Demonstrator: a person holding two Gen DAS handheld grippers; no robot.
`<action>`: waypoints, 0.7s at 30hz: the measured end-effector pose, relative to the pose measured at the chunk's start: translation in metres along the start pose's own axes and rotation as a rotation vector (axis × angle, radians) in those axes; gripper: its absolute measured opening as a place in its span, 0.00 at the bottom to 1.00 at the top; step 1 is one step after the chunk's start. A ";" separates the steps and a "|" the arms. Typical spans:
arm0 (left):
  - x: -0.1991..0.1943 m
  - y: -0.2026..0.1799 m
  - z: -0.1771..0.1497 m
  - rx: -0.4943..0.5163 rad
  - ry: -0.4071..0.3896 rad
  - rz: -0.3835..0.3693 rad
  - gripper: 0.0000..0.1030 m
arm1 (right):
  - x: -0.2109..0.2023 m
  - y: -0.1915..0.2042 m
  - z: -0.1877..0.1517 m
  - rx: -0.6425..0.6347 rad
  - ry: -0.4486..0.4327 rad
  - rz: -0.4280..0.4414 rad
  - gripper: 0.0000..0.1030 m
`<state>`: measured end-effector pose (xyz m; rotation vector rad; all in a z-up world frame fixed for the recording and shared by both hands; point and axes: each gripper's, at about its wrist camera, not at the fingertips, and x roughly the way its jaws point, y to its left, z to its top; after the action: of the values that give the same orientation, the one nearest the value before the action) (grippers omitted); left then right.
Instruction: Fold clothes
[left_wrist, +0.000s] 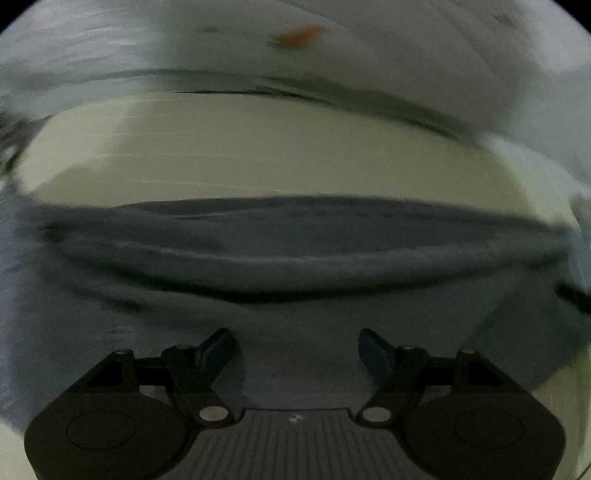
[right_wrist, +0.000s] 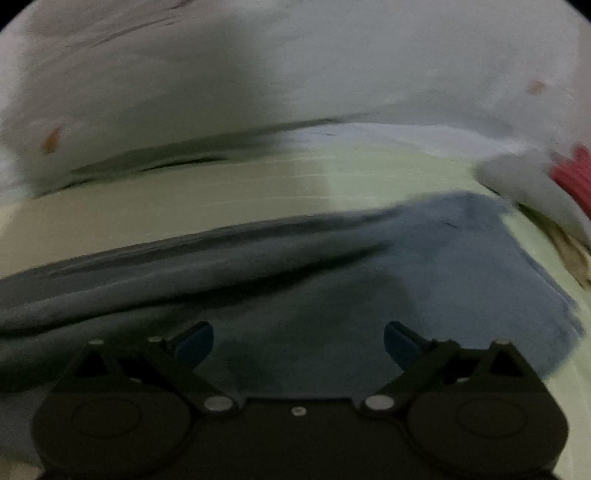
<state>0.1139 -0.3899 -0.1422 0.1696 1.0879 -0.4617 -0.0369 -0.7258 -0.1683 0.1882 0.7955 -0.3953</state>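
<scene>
The grey-blue soft cloth garment (left_wrist: 295, 258) lies spread on the pale yellow-green flat surface (left_wrist: 240, 158), with long folds and creases that run across it. In the right wrist view the same garment (right_wrist: 424, 266) shows a straight edge and a corner on the right side, which lie flat on the surface (right_wrist: 369, 177). The left gripper (left_wrist: 297, 350) hangs above the cloth with its jaws apart, and nothing is between them. The right gripper (right_wrist: 298, 341) is also above the cloth, its jaws wide apart and empty. Behind the surface is white bedding or cloth (left_wrist: 369, 62) with small orange marks (left_wrist: 297, 37). A red ribbed thing (right_wrist: 574, 173) shows at the right edge. Both pictures are blurred.
</scene>
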 end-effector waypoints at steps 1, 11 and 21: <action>0.008 -0.008 0.002 0.025 0.013 -0.005 0.74 | 0.002 0.007 0.002 -0.028 0.002 0.020 0.98; 0.061 -0.032 0.053 0.122 -0.042 0.034 0.89 | 0.072 0.034 0.044 -0.124 0.061 0.078 0.99; 0.086 -0.035 0.091 0.023 -0.088 0.085 1.00 | 0.114 0.035 0.084 -0.094 0.012 0.108 1.00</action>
<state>0.2051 -0.4775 -0.1732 0.2125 0.9855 -0.4019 0.1046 -0.7513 -0.1933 0.1454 0.8103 -0.2546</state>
